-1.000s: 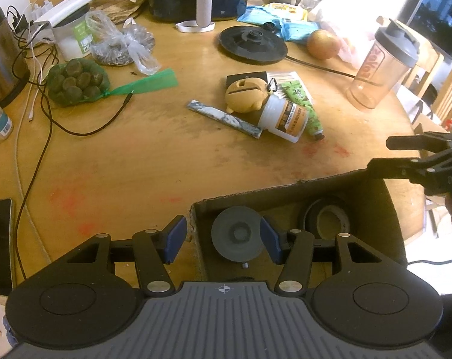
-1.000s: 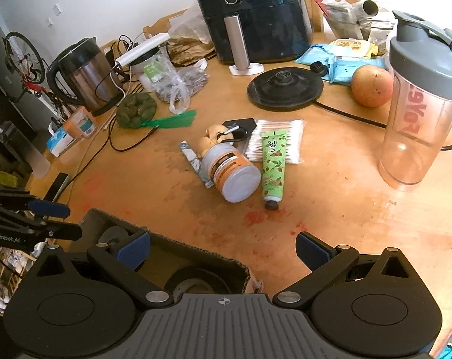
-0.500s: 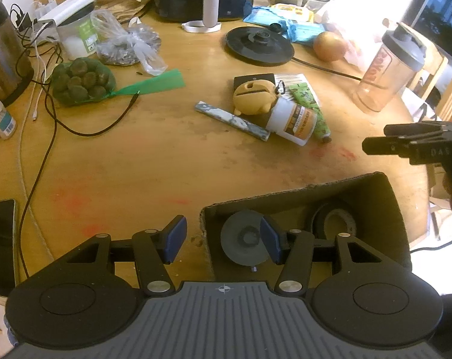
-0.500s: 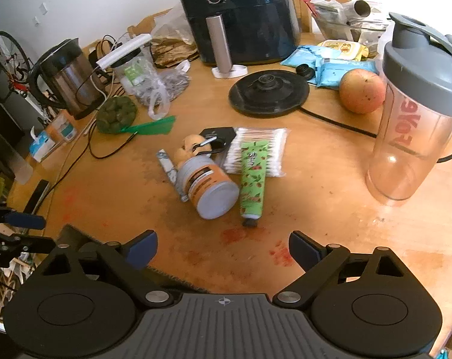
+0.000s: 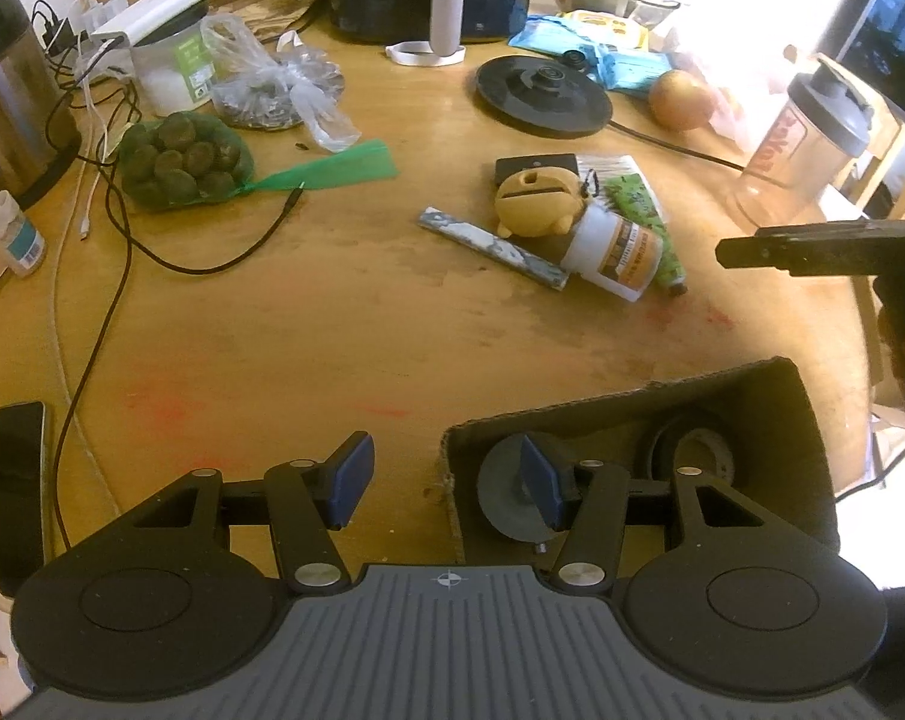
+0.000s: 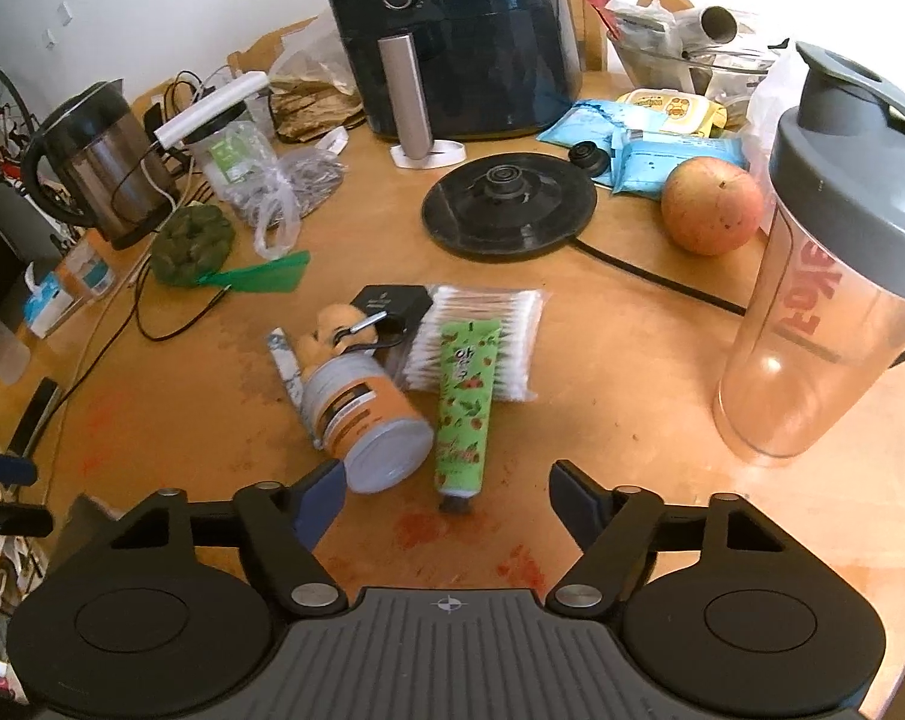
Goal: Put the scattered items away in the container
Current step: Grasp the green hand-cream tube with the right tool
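A cardboard box sits at the table's near edge with a grey disc and a tape roll inside. My left gripper is open and empty over the box's left wall. A pile lies mid-table: white and orange bottle, green tube, cotton swab pack, yellow toy, marbled bar, black case. My right gripper is open and empty, just short of the bottle and tube. It also shows from the side in the left wrist view.
A shaker bottle, an apple, a kettle base with its cord, an air fryer, a kettle, a green net bag, loose cables and a phone crowd the round wooden table.
My right gripper has moved forward from above the box towards the pile, so the bottle and tube are now close to its fingertips. My left gripper has risen slightly and opened wider.
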`<action>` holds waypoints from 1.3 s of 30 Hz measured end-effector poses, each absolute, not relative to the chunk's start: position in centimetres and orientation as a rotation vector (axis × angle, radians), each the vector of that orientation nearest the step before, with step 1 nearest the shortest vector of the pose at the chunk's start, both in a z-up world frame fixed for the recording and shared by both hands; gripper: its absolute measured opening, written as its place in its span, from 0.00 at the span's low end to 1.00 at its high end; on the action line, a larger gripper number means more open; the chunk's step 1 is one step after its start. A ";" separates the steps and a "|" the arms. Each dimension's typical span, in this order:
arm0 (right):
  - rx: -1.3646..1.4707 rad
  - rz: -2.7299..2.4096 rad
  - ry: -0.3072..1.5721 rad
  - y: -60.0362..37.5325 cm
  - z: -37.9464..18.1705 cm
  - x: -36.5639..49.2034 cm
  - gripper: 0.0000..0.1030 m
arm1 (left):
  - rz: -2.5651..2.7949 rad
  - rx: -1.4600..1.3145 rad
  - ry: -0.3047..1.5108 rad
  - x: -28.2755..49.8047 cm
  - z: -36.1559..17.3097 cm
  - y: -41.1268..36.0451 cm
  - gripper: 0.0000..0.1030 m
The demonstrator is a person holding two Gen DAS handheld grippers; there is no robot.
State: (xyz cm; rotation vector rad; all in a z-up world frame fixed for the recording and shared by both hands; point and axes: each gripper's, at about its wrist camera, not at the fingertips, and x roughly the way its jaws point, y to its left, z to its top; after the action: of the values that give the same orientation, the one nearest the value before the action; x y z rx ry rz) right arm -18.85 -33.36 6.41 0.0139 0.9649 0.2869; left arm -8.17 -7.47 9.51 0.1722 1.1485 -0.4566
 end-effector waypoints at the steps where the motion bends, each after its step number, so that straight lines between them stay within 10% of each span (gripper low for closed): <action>1: 0.011 0.282 0.967 -33.3 6.3 -18.6 0.68 | -0.455 0.172 1.150 -8.1 9.5 -7.4 0.52; 39: 0.003 0.252 1.092 -31.6 1.2 -12.3 0.29 | -0.388 0.146 1.193 -6.7 9.1 -3.9 0.52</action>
State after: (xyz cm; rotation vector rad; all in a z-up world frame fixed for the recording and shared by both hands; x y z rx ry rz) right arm -12.26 -31.59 1.18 0.0025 1.0916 0.2517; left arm -6.74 -3.93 9.13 0.1461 1.1926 -0.3884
